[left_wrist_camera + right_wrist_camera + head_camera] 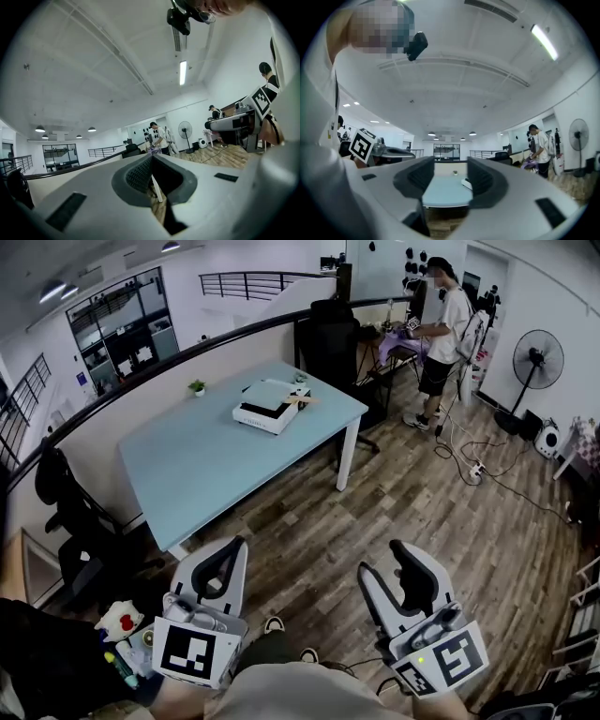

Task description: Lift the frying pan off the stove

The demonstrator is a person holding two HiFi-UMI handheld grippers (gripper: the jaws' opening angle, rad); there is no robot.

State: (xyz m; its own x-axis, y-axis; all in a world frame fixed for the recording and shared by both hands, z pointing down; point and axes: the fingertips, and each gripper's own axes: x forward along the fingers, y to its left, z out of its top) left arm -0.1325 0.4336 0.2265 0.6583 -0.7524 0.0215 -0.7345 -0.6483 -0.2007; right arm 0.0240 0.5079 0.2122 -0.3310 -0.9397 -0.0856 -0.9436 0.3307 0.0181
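Observation:
A white flat stove unit [270, 405] lies on the far part of a light blue table [202, 460]; something brownish rests at its right edge, and I cannot make out a frying pan. Both grippers are held low near the person's body, well short of the table. My left gripper [232, 551] has its jaws together with nothing in them, and its pads nearly touch in the left gripper view [151, 165]. My right gripper [389, 568] stands open and empty. Through its jaws [446, 176] I see the table [440, 193] and the stove unit [467, 183] far ahead.
A small potted plant [197, 387] stands on the table's far side. Black office chairs [330, 338] [70, 512] sit behind and left of the table. A person [448, 329] works at a desk at the back right, near a standing fan [536, 362] and floor cables [473, 465].

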